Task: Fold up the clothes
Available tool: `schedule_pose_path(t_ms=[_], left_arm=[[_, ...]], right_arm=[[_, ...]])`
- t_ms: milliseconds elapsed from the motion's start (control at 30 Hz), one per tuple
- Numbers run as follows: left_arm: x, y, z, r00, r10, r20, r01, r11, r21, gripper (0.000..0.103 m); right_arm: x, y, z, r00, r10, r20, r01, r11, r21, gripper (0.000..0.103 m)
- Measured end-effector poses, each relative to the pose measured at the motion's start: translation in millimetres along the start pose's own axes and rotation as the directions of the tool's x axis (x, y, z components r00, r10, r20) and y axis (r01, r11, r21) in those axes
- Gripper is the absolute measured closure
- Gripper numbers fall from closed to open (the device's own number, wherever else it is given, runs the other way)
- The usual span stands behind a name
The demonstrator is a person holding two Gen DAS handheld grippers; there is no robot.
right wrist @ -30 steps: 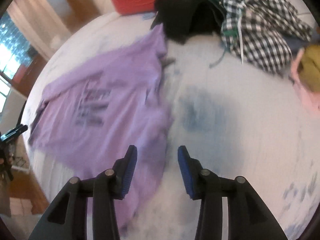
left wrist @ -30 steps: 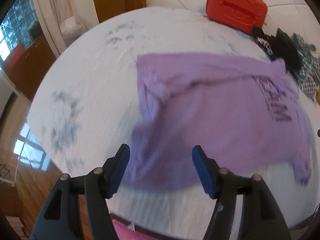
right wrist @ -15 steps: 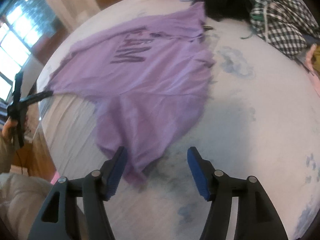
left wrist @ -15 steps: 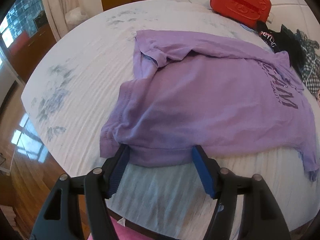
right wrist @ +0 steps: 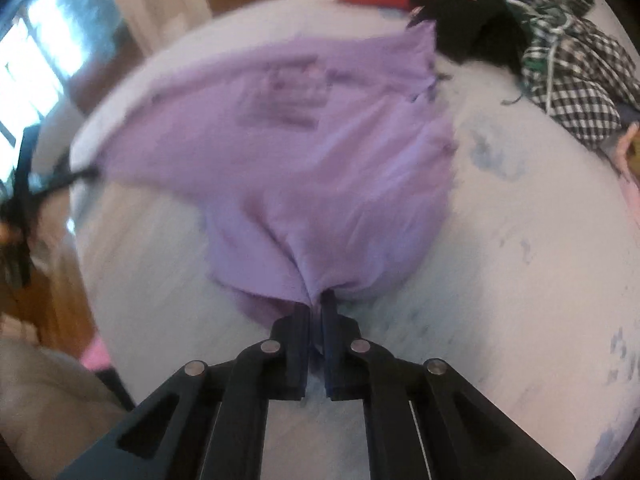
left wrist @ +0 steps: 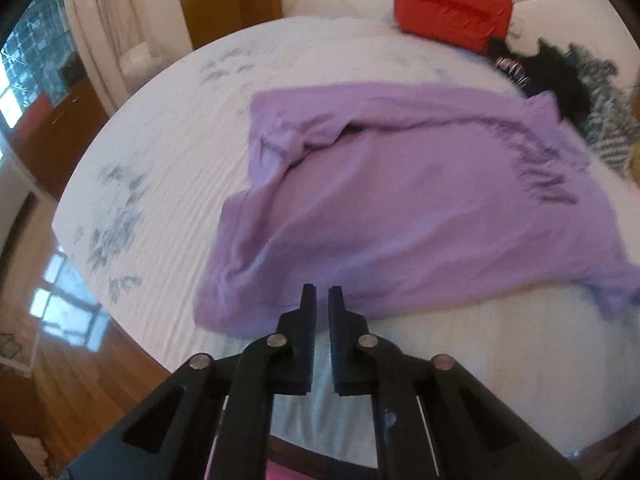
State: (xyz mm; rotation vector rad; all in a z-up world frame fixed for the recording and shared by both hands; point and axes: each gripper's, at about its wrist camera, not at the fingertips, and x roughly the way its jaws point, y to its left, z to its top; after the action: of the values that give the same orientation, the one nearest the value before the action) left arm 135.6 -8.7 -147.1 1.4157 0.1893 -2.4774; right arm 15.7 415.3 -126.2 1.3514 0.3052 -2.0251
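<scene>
A purple T-shirt with dark lettering lies spread on the white bed. My left gripper is shut on the shirt's near hem. In the right wrist view the same shirt bunches toward my right gripper, which is shut on a gathered edge of the fabric. The left gripper shows small at the far left, holding the shirt's other corner.
A red case sits at the bed's far edge. A pile of black and checked clothes lies at the far right. Wooden floor lies beyond the bed's left edge.
Both grippers closed from open onto the shirt's near edge. The fabric now puckers at the right gripper's tips.
</scene>
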Motion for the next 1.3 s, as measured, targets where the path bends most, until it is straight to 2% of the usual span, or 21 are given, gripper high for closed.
schedule_pose_path(t_ms=[133,267,300,333,400,467,567,633,700,733,800,833,867,900,967,1100,1133,1200,1233,1267,1300], left_arm=[[-14.9,20.3,30.4,0.999,-0.037,0.021,0.038,0.998,-0.048,0.097],[-0.7,36.7,65.3,0.998,-0.056,0.003,0.056,0.995,-0.08,0.097],[4.9,39.0,74.7,0.998,-0.07,-0.005,0.069,0.994,-0.088,0.097],[7.2,40.0,79.5,0.997,-0.081,-0.009,0.08,0.992,-0.097,0.097],[9.0,40.1,83.5,0.995,-0.103,-0.019,0.1,0.99,-0.102,0.097],[10.1,35.4,73.2,0.995,-0.095,-0.034,0.092,0.993,-0.072,0.097],[12.7,28.6,56.2,0.995,-0.081,-0.061,0.08,0.996,-0.032,0.096],[20.0,27.4,35.5,0.993,-0.072,-0.099,0.068,0.997,-0.039,0.096],[22.5,30.9,22.9,0.993,-0.064,-0.102,0.058,0.996,-0.065,0.095],[23.8,32.6,16.6,0.993,-0.06,-0.104,0.052,0.996,-0.078,0.091],[26.3,36.1,4.0,0.993,-0.053,-0.107,0.042,0.994,-0.103,0.064],[26.5,37.1,-0.8,0.993,-0.049,-0.104,0.037,0.993,-0.112,0.032],[23.8,35.7,-1.6,0.995,-0.047,-0.086,0.037,0.993,-0.111,0.012],[21.7,34.5,-2.1,0.996,-0.045,-0.072,0.037,0.993,-0.11,0.01],[23.1,32.8,-3.1,0.995,-0.058,-0.077,0.049,0.992,-0.117,0.011],[36.8,31.7,-7.4,0.993,-0.026,-0.113,0.013,0.993,-0.119,0.011],[40.3,31.4,-8.5,0.992,-0.018,-0.122,0.004,0.993,-0.12,0.017],[39.9,25.2,-8.8,0.993,-0.02,-0.116,0.01,0.996,-0.091,0.034],[37.4,21.5,-7.3,0.992,-0.032,-0.118,0.023,0.997,-0.079,0.06],[34.8,18.0,-5.3,0.992,-0.041,-0.119,0.033,0.997,-0.07,0.093],[31.6,15.4,-2.0,0.992,-0.043,-0.117,0.035,0.997,-0.069,0.096]], right_arm=[[-21.1,-15.5,48.8,0.997,0.016,0.082,-0.017,1.0,0.016,0.097],[-8.7,-29.2,119.1,0.998,0.031,0.047,-0.032,0.999,0.014,0.097],[1.9,-33.6,134.9,1.0,0.013,0.012,-0.013,1.0,0.018,0.093],[12.4,-39.8,149.1,1.0,-0.026,-0.014,0.026,0.999,0.032,0.082],[31.0,-54.9,172.3,0.992,-0.113,-0.062,0.118,0.99,0.083,0.068],[34.8,-70.0,177.9,0.987,-0.144,-0.075,0.154,0.974,0.167,0.068],[26.1,-78.5,165.4,0.997,-0.072,-0.031,0.078,0.969,0.233,0.067],[24.6,-79.5,149.3,0.998,-0.06,-0.034,0.066,0.971,0.229,0.067],[24.2,-82.9,131.1,0.997,-0.059,-0.047,0.068,0.969,0.236,0.067],[25.2,-85.9,122.2,0.997,-0.056,-0.055,0.068,0.966,0.247,0.067],[28.5,-91.1,108.4,0.997,-0.042,-0.068,0.059,0.959,0.276,0.067],[30.0,-93.3,102.3,0.997,-0.034,-0.073,0.054,0.956,0.29,0.067],[31.6,-95.6,96.2,0.997,-0.026,-0.078,0.049,0.952,0.303,0.067],[32.7,-97.2,91.5,0.997,-0.019,-0.081,0.043,0.949,0.312,0.067],[32.5,-97.8,86.0,0.997,-0.012,-0.082,0.038,0.948,0.317,0.067],[34.0,-97.4,83.3,0.997,-0.005,-0.074,0.029,0.944,0.328,0.067],[33.8,-97.4,83.4,0.998,-0.004,-0.07,0.027,0.944,0.33,0.067],[32.0,-96.8,84.2,0.998,-0.009,-0.064,0.03,0.943,0.33,0.067],[31.0,-96.0,84.9,0.998,-0.016,-0.06,0.035,0.944,0.327,0.067],[30.3,-95.0,86.0,0.998,-0.02,-0.055,0.037,0.946,0.323,0.067],[30.0,-93.9,87.3,0.998,-0.021,-0.051,0.036,0.946,0.322,0.067]])
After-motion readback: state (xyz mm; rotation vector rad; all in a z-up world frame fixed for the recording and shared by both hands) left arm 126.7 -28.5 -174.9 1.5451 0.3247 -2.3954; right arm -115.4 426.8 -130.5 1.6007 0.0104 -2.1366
